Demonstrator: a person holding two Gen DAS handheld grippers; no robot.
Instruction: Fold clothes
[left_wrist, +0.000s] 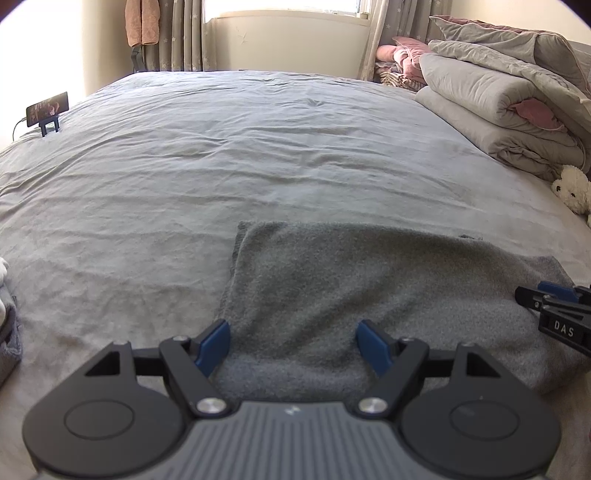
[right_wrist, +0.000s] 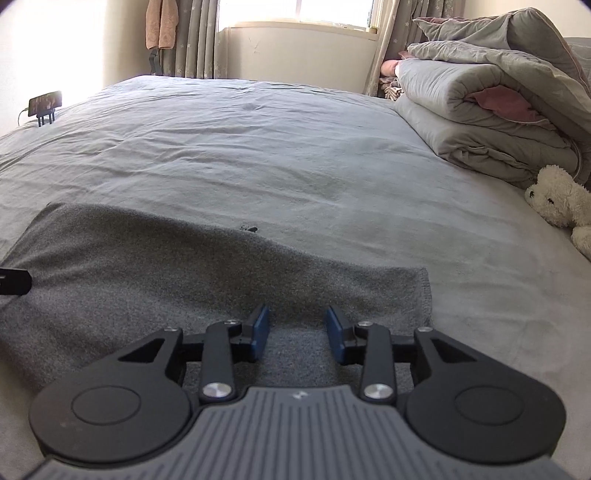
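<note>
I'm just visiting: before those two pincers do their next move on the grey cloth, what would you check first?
1. Left gripper open: ok.
2. Right gripper open: ok.
3. Both over the near edge of the grey garment: ok.
4. Garment lying flat on the bed sheet: ok, mostly smooth.
5. Fold path clear; plush toy and folded quilts lie apart: ok.
6. Fingers touching fabric: cannot tell.

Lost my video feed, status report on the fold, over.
Left gripper open, right gripper open, both over near edge of grey garment. Garment flat on bed, partly folded. Nothing in the way.
</note>
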